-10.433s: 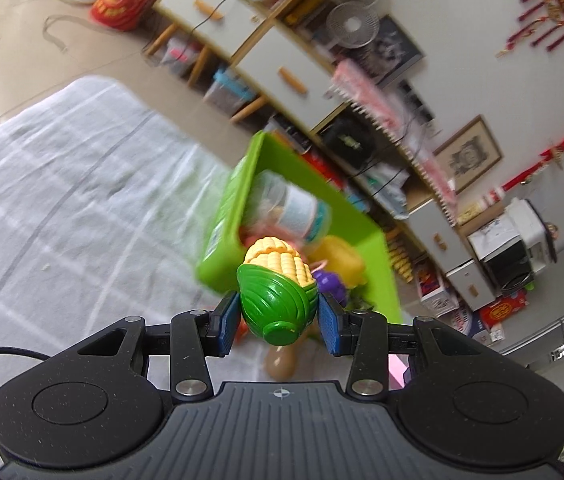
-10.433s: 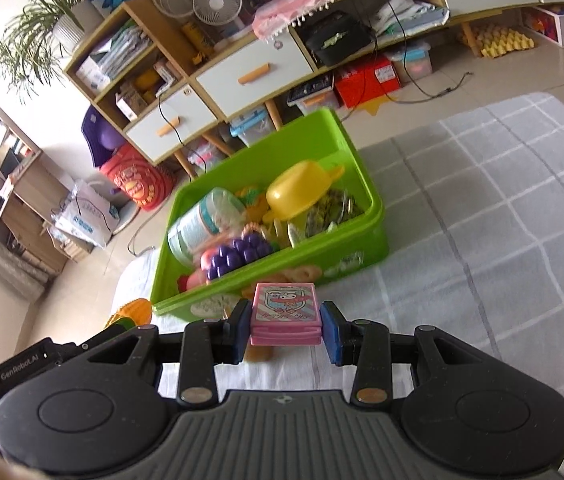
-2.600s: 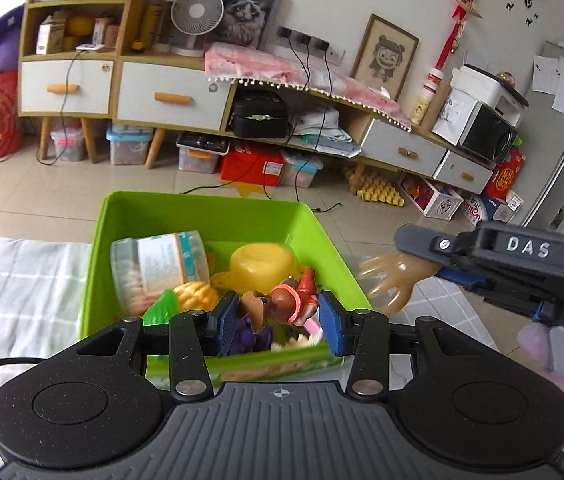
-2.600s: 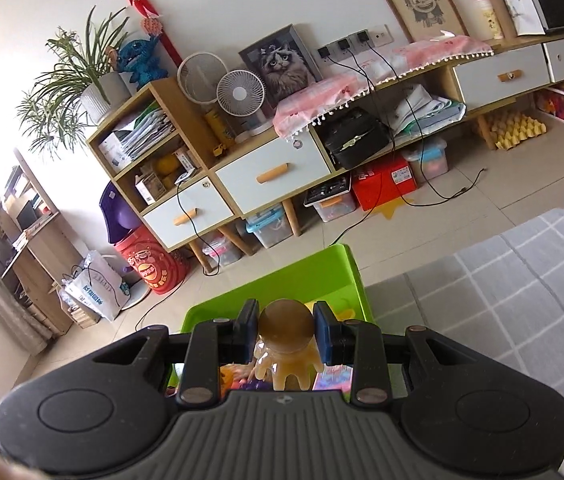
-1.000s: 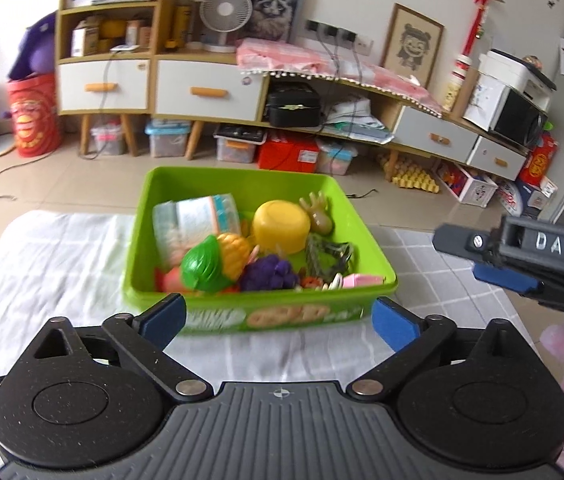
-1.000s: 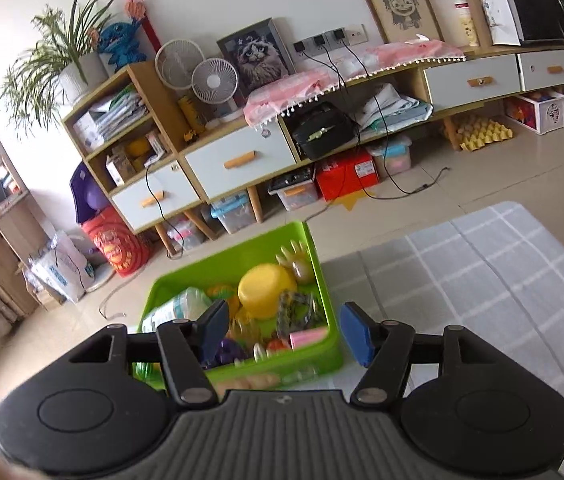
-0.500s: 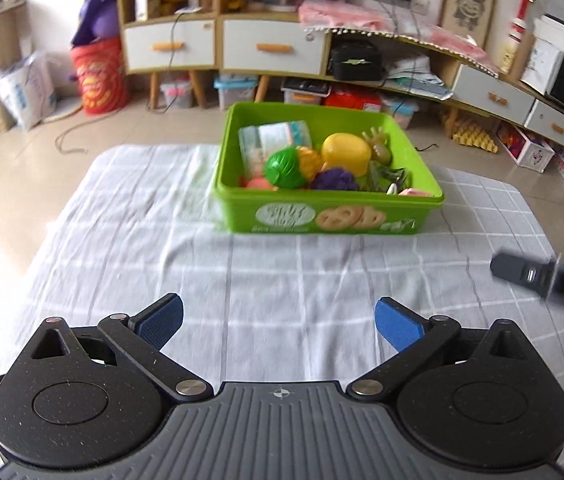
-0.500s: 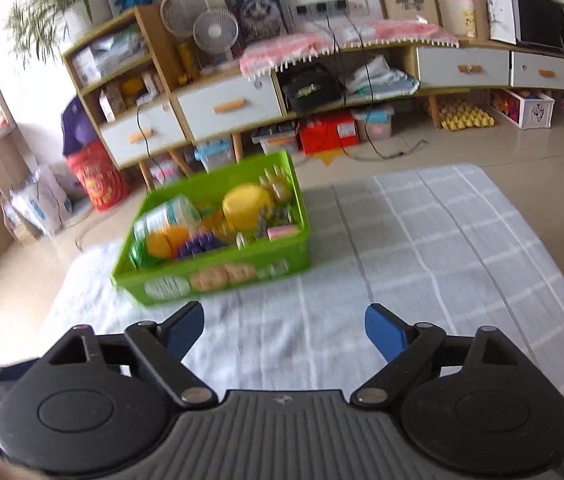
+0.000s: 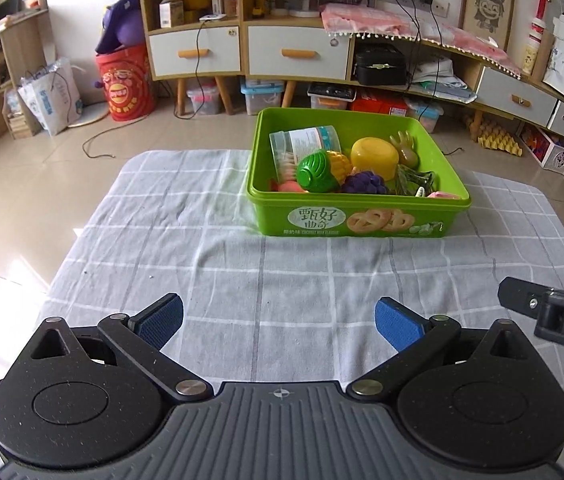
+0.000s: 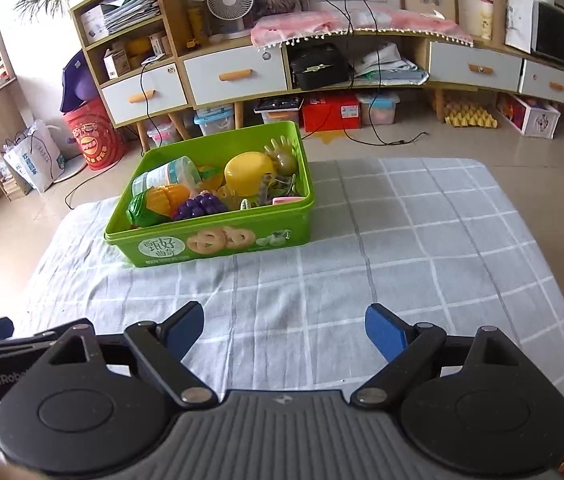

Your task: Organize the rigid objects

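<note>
A green plastic bin (image 9: 270, 216) (image 10: 162, 256) stands at the far side of a grey checked cloth (image 9: 242, 280) (image 10: 421, 240). Inside it lie a toy corn (image 9: 317, 166) (image 10: 158, 200), purple grapes (image 9: 363, 184) (image 10: 200, 206), a yellow bowl (image 9: 373, 156) (image 10: 248, 172), a clear jar (image 9: 303, 142) (image 10: 166, 176), a tan toy hand (image 9: 403, 148) (image 10: 282, 156) and a pink card box (image 9: 443, 195) (image 10: 287, 200). My left gripper (image 9: 278, 320) and right gripper (image 10: 283, 330) both stand open over the cloth's near part, nothing between their fingers.
The right gripper's body (image 9: 553, 316) shows at the right edge of the left wrist view. Beyond the cloth are tiled floor, a low cabinet with drawers (image 10: 238, 74), storage boxes, a red barrel (image 9: 124, 84) and loose cables.
Both grippers have drawn back from the bin, which now looks smaller and farther. The right gripper's jaws opened wider between a second ago and half a second ago.
</note>
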Tool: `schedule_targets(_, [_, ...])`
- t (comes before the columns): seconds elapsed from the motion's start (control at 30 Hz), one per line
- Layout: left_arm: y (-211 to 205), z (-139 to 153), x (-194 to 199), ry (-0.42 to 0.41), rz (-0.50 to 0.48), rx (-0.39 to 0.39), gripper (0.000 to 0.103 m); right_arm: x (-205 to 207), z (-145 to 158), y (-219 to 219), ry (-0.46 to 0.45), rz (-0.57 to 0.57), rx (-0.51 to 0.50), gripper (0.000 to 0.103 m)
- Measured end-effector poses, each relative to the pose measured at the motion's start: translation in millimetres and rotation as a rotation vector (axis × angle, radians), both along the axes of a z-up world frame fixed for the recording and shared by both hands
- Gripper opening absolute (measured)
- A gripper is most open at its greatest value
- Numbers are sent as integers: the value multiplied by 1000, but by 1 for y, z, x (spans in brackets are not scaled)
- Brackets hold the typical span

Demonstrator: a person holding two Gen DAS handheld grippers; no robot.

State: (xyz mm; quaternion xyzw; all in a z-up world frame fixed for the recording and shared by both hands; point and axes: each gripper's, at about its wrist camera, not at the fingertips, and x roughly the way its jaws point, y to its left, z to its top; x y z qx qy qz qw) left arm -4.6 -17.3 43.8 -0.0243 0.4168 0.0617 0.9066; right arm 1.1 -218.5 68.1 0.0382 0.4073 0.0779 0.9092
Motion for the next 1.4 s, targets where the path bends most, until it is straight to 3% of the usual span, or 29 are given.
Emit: schedule_targets(1.4, [-2, -4, -1, 35, -24, -31, 101, 4, -7, 2, 48, -12, 12, 72])
